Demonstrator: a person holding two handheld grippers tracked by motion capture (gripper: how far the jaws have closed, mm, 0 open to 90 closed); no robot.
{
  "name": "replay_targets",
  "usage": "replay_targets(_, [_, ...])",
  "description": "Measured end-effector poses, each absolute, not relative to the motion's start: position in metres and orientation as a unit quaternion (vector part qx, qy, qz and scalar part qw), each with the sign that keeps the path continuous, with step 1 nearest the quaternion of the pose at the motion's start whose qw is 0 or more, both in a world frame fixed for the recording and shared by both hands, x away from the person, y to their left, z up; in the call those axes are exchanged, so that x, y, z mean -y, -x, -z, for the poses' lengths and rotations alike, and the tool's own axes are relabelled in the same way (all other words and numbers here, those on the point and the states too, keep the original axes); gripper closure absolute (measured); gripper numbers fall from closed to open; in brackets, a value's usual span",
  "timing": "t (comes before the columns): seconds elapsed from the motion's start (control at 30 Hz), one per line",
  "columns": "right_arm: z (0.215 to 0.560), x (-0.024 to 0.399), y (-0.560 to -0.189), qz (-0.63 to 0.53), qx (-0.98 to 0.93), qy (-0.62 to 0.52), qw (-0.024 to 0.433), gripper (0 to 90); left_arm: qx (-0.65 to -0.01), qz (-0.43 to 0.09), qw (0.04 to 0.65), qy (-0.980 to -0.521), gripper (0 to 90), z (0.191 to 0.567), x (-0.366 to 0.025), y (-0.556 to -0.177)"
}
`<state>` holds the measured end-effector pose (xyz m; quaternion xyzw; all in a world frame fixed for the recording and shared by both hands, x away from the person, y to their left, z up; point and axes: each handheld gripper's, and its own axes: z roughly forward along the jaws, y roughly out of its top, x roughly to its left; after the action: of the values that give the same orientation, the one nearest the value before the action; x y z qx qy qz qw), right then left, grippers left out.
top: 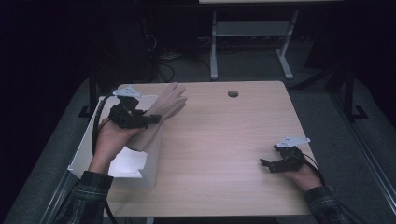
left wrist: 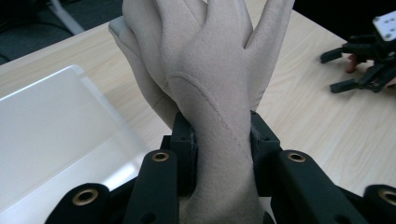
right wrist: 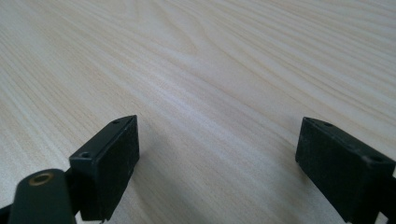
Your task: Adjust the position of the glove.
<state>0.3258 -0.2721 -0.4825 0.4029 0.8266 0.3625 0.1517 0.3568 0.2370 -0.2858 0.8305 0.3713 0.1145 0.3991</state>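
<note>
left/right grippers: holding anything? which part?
Left gripper clamps the beige glove at its wrist or cuff, over the white bin. Right gripper is open and empty.

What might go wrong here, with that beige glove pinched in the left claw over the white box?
1. The left gripper clamps only the wrist of the glove, so the soft fabric might slip out.
2. The glove hangs partly over the white bin and partly over the table, so it could drop astride the bin's edge.
3. The right gripper rests open far off, too distant to catch it.
</note>
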Motion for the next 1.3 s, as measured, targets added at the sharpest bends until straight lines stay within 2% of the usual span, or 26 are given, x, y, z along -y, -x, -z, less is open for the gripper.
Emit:
replay_targets(0.67, [0.482, 0.272, -0.326, -0.362, -0.827, -0.403, 0.151, 12.9, -0.457, -0.153, 0.363, -0.798, 69.2, 0.322, -0.306, -0.352])
replay_targets(1.3, [0.482, 0.272, -0.326, -0.362, -0.827, -0.403, 0.151, 12.9, -0.496, -0.15, 0.314, -0.796, 68.5, 0.391, -0.316, -0.367])
